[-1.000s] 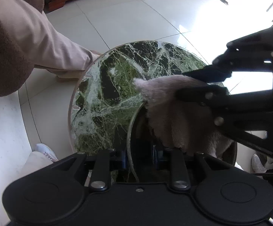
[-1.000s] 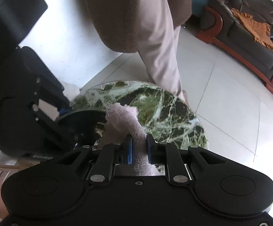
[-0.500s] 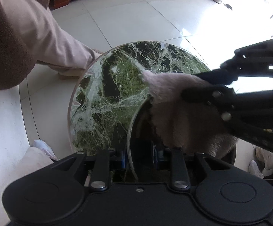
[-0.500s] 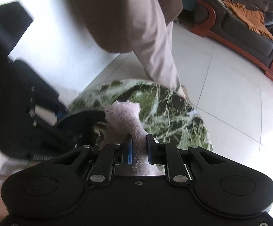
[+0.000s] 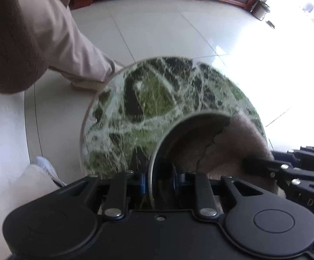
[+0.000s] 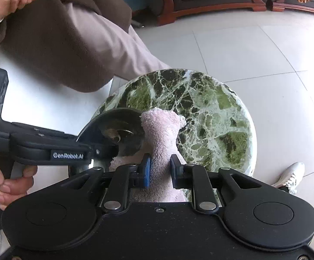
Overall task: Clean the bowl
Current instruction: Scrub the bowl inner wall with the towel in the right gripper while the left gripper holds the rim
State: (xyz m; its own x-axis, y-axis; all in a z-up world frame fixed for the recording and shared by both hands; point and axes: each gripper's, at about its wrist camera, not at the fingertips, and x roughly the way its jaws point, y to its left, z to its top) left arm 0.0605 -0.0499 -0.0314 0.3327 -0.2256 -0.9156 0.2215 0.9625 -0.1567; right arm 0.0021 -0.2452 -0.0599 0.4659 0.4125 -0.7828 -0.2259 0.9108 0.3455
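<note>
Marble table (image 5: 118, 117) motion-blurred, bowl (image 5: 191, 130) bottom perhaps hidden by cloth (image 5: 243, 143)

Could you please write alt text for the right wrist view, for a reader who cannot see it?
The right hand-held gripper pinches a pink towel, its jaws opening slightly, against a metal bowl that the left hand-held gripper grips by the rim over a round green marble table. A seated person's legs and a sofa lie beyond.

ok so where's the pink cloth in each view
Left wrist view: the pink cloth sits lower right, draped inside the bowl, with the right gripper coming in from the right edge.
Right wrist view: the cloth is at centre, rising from between the right gripper's pads toward the bowl's rim.
Shared landmark: the round green marble table under both.
</note>
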